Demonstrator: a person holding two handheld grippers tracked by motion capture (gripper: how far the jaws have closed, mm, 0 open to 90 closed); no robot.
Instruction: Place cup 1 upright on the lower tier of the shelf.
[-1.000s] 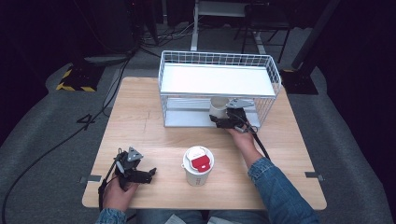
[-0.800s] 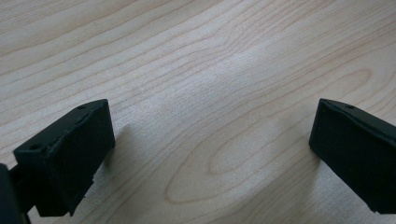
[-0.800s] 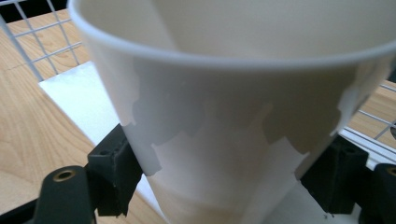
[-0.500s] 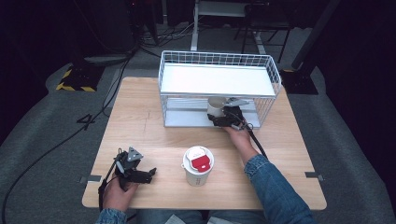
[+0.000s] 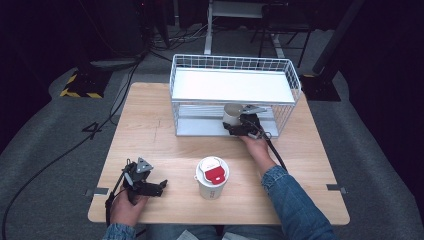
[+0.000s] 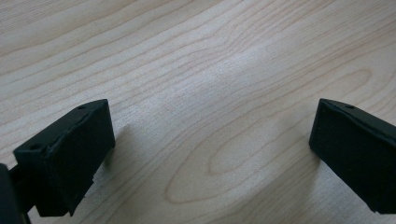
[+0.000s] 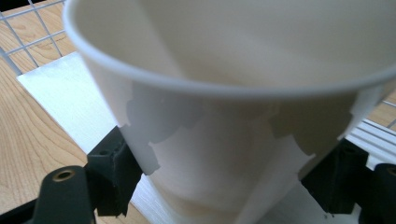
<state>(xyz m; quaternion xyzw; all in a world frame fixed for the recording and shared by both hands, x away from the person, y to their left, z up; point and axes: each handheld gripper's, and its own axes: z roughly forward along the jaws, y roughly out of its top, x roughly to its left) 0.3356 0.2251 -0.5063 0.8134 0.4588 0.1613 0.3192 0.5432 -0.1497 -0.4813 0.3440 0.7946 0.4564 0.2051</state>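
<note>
**White paper cup, gripped low in the rack**

Paper, thin and white: in the high view the open cup (image 5: 233, 114) stood on the lower shelf of the wire rack (image 5: 287, 75), at about one o'clock from the lidded cup (image 5: 212, 176) at the desk's (image 5: 150, 130) near middle. The right tool (image 5: 239, 126) was clenched on the open cup's lower wall. The left tool (image 5: 159, 187) rested at eight o'clock on the desk, released, holding nothing.

In the left gripper view, both jaws stood wide apart over bare wood.

In the right gripper view, the cup (image 7: 224, 112) sat between the pads (image 7: 112, 172), which pressed its sides below the rolled rim. It looked empty, so likely light, and soft-walled: a hard squeeze would probably buckle it. Low on the wall, near the stiffer base, seemed the safest hold.
</note>
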